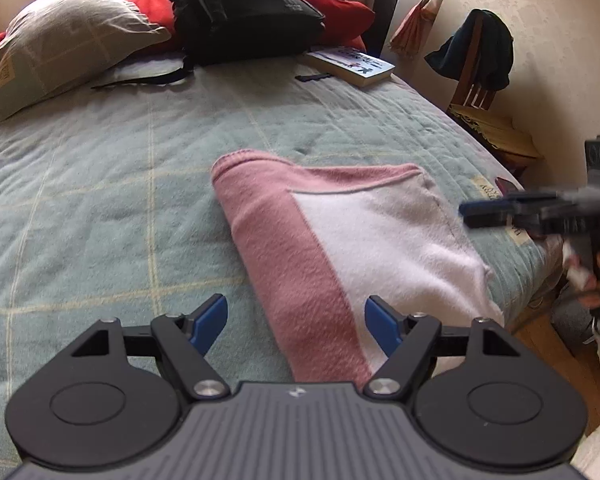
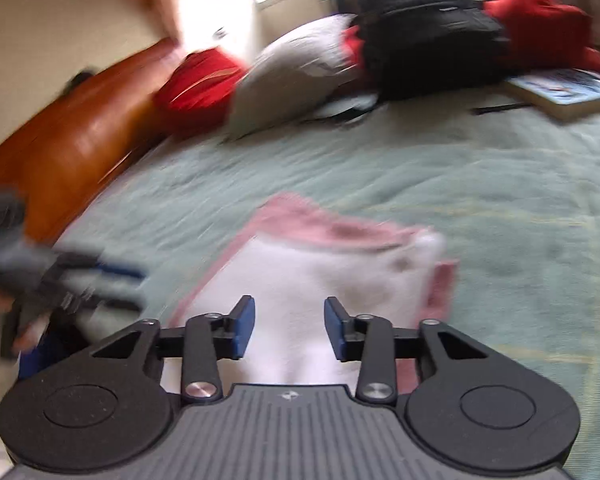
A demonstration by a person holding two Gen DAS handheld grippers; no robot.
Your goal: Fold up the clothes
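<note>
While both your left gripper (image 1: pixel 294 326) and right gripper (image 2: pixel 289 327) hang open and empty, the folded towel (image 1: pixel 340 236) may, through the blur, spring loose if snagged.

Black backpack (image 1: pixel 244 8), grey pillow (image 1: pixel 64 40), book (image 1: pixel 352 65) on green bedspread (image 1: pixel 100 184); chair (image 1: pixel 484 92) beside.

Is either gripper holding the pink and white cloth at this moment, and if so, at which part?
Nothing is held. The left gripper and the right gripper both stand open over the folded cloth, which lies free on the bed.
</note>
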